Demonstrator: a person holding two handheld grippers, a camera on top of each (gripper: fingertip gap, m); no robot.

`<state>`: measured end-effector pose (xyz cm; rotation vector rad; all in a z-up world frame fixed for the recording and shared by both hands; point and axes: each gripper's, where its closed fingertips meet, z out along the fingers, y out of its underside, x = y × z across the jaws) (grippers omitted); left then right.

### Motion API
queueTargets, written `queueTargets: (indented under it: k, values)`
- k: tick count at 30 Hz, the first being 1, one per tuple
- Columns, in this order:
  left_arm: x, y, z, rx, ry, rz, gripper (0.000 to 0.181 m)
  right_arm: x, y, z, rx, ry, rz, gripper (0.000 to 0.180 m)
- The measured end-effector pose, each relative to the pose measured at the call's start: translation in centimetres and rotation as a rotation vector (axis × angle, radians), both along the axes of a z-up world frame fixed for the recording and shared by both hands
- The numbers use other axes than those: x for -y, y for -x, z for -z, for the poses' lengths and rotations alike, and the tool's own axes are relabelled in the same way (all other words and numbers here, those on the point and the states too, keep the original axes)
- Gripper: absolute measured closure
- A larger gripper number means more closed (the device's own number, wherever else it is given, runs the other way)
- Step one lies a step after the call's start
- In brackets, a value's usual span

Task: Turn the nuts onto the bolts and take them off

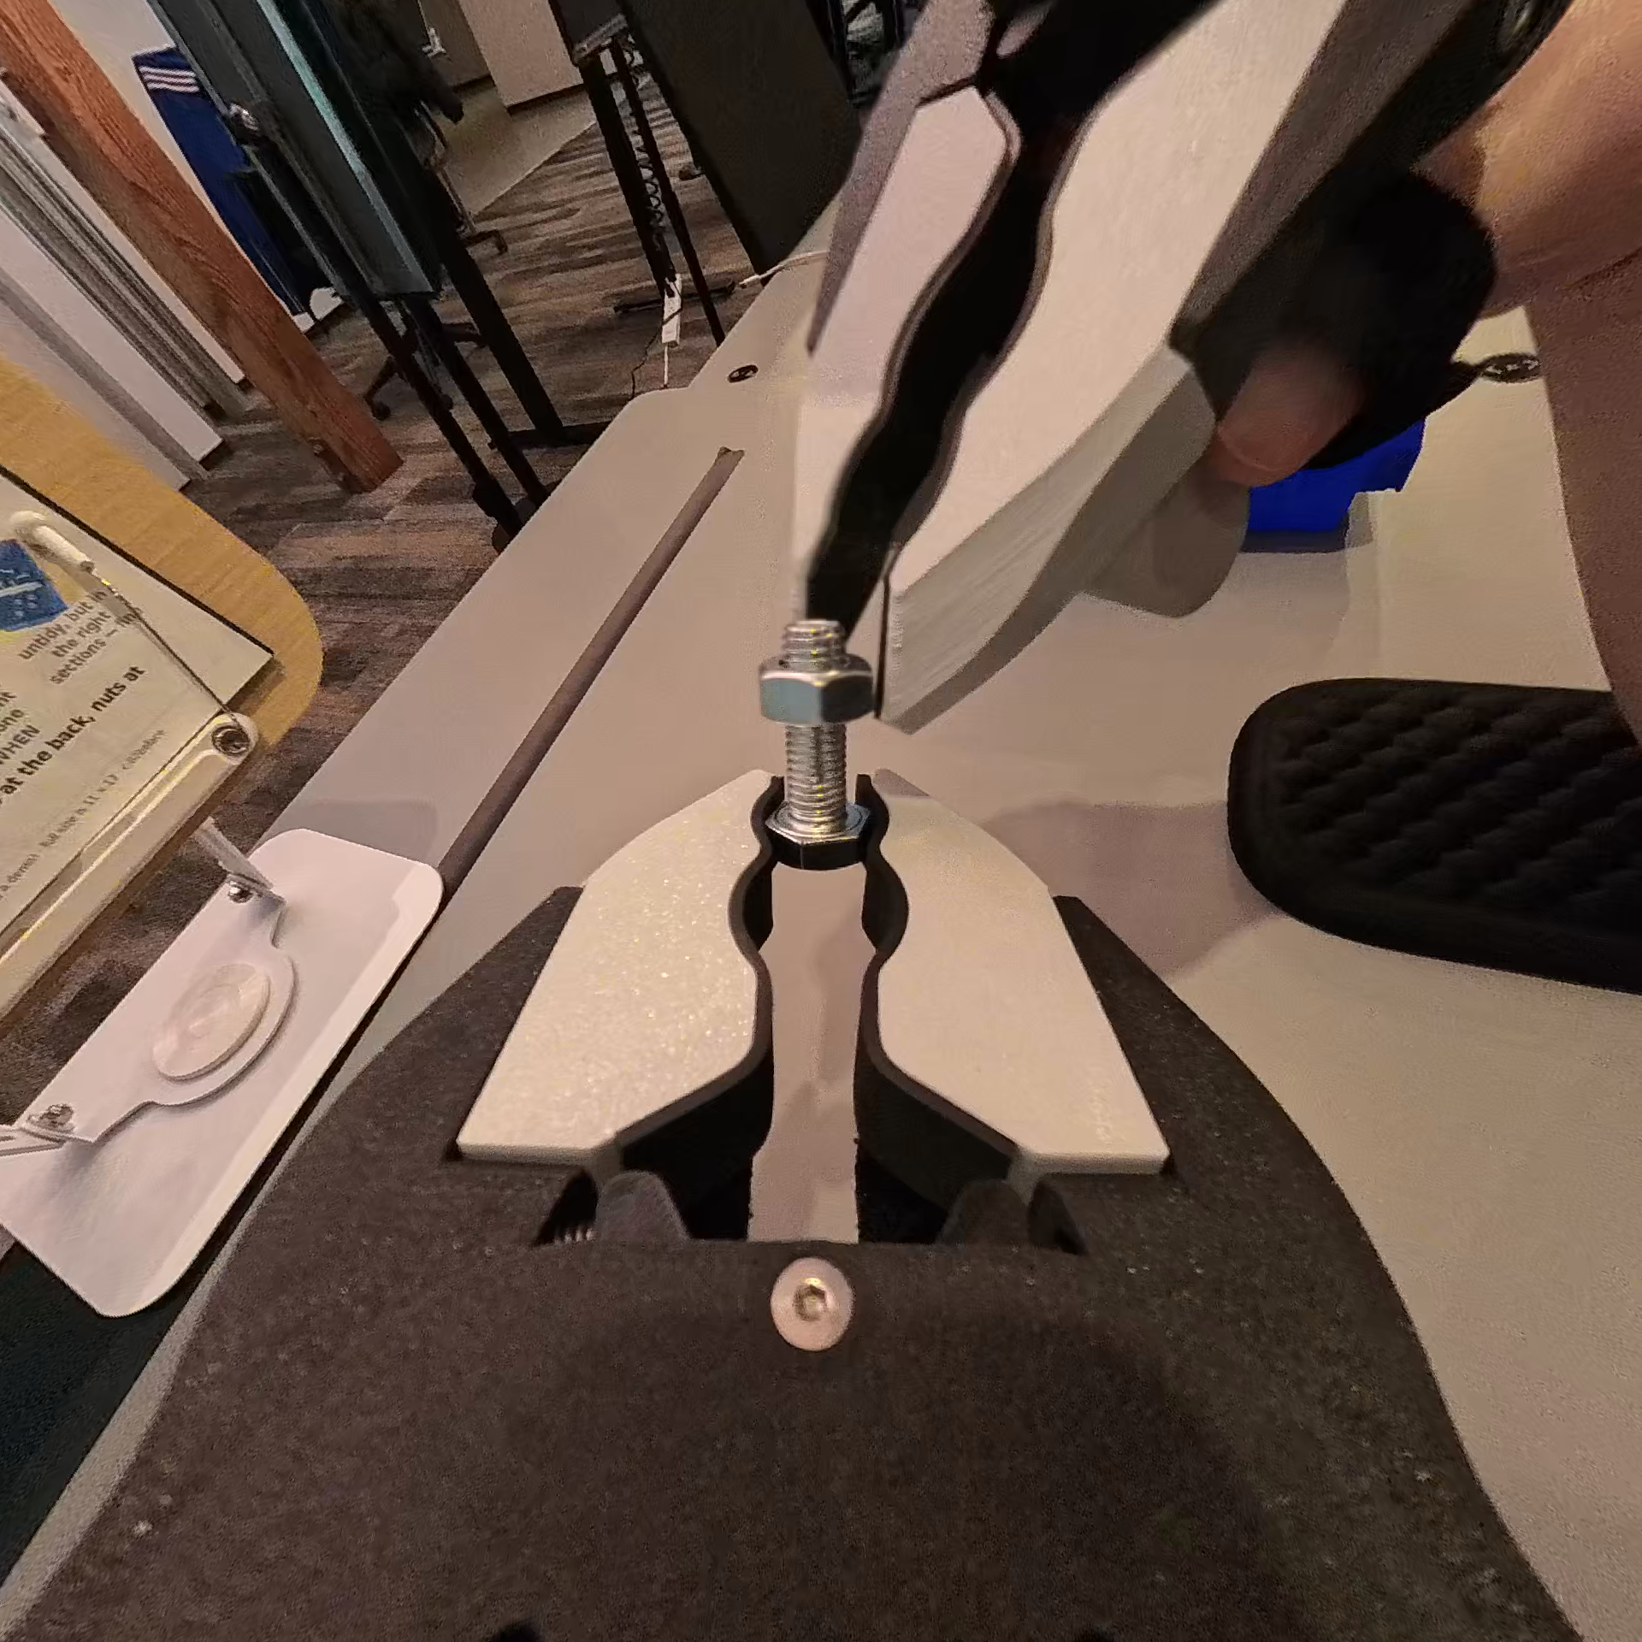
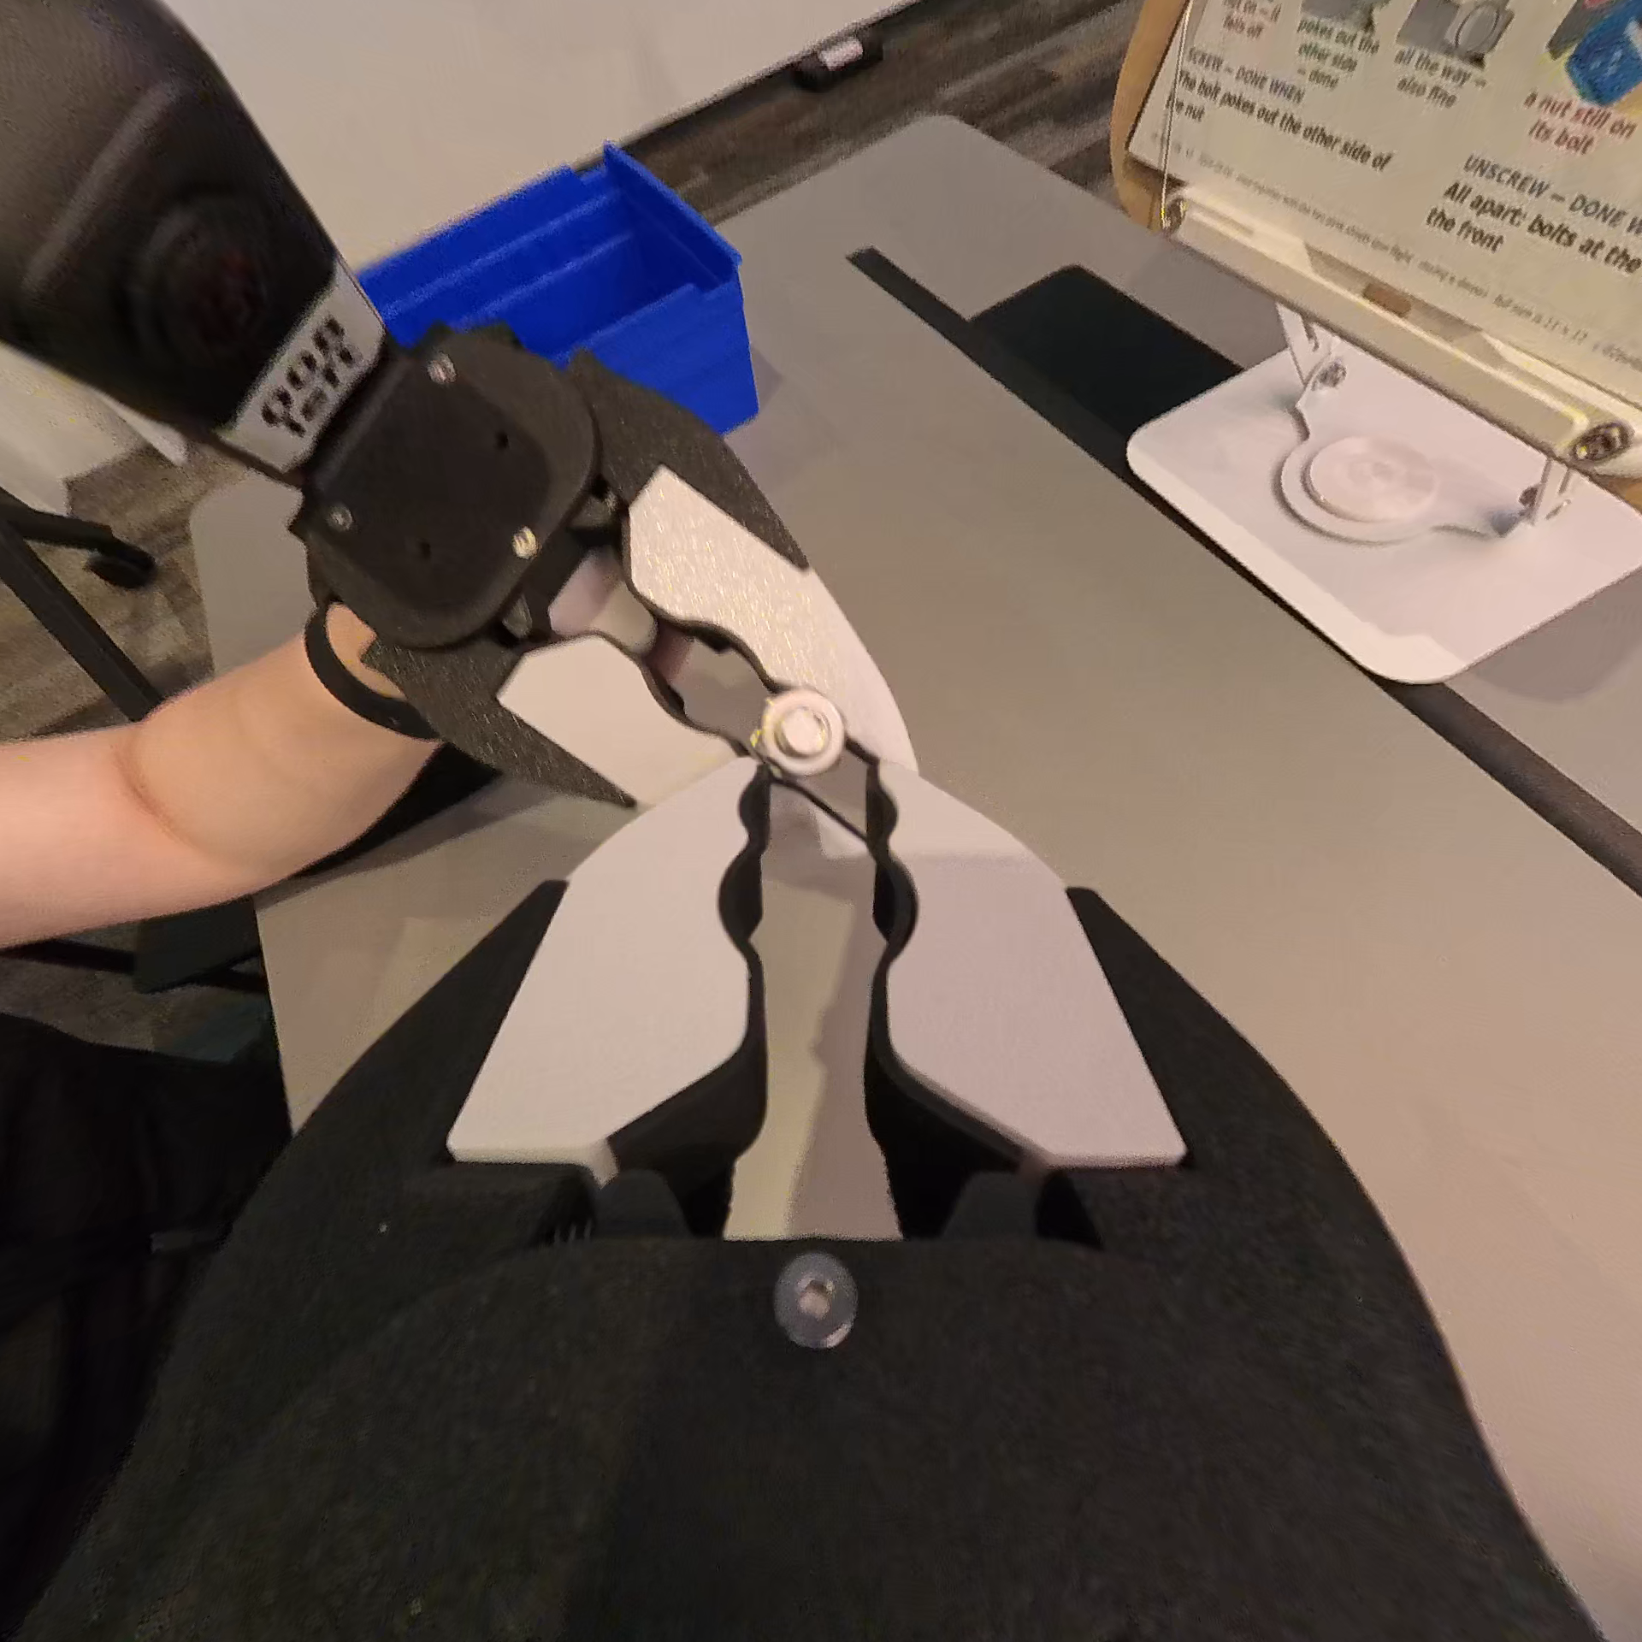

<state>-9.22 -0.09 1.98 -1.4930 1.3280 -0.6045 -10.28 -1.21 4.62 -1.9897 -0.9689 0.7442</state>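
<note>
Left tool (image 1: 813, 822) clamped around bolt (image 1: 810, 773) head

Printed instruction sheet (image 2: 1422, 133) on a stand; wording withheld.

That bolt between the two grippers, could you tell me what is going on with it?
A person holds a gripper in each hand over a grey table. The left gripper is shut on the bolt at its head end, holding it upright. The right gripper reaches in from above, its fingertips at the nut, which sits near the top of the thread with a little thread showing above it. A blue bin stands behind.
</note>
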Motion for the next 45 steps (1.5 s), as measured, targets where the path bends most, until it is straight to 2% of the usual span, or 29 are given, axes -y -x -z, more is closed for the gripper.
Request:
queueTargets:
  k: [3,8,17,22,30,35,45]
  values:
    - [-0.2,0.2,0.1,-0.015,-0.002,-0.009,0.166,-0.2,-1.1,0.9,0.068,0.009,0.025,0.161]
    - [-0.3,-0.1,1.3,-0.088,-0.043,-0.027,0.166,0.1,0.2,0.1,0.025,-0.01,0.002,0.156]
    - [-0.5,0.2,1.1,-0.083,-0.042,-0.036,0.166,-0.3,-1.0,1.7,0.115,0.044,0.063,0.158]
    - [-0.4,-0.1,1.5,-0.109,-0.059,-0.037,0.166,-0.2,0.3,0.4,0.043,0.01,0.039,0.156]
    - [-0.5,0.2,1.3,-0.107,-0.056,-0.04,0.166,-0.3,-0.9,2.4,0.143,0.075,0.07,0.158]
    - [-0.5,0.1,1.6,-0.131,-0.076,-0.044,0.166,-0.1,0.2,1.0,0.065,0.041,0.045,0.157]
    - [-0.6,0.3,1.6,-0.139,-0.075,-0.051,0.166,-0.6,-1.7,2.1,0.154,0.062,0.122,0.155]
